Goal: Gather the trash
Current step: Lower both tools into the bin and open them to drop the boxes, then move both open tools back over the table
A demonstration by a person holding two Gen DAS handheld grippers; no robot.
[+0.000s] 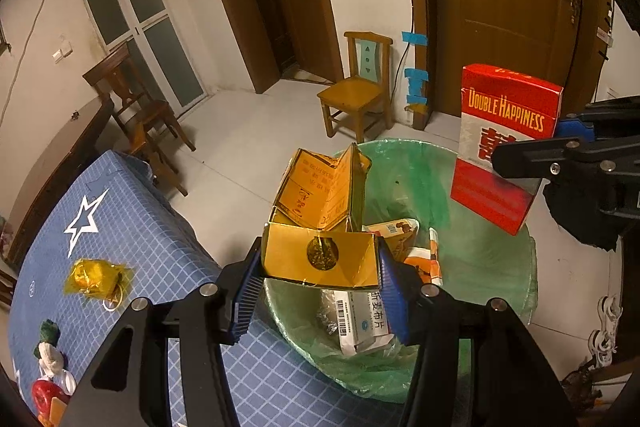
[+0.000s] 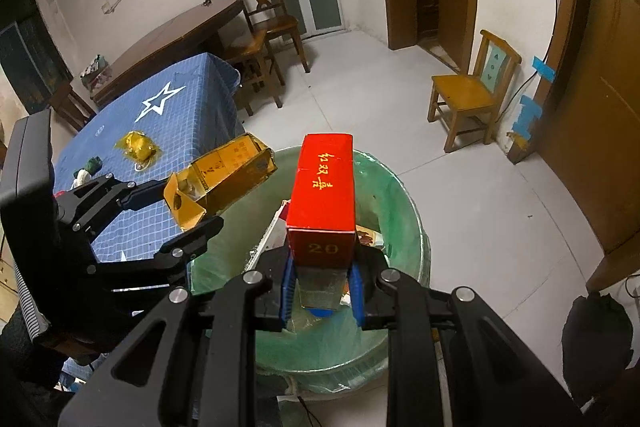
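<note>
Cartons hang over the green-lined trash bin (image 2: 404, 211), gold carton (image 1: 320, 259) clamped in my left claw (image 1: 320, 281), red Double Happiness carton (image 2: 324, 203) in my right claw (image 2: 322, 291); I'd centre both directly above the opening below before letting go.

Gold box (image 1: 320, 259) at six o'clock; red-and-white carton (image 1: 504, 147) at three; green bin liner (image 1: 480, 267); blue checked tablecloth (image 1: 132, 227), white star.
</note>
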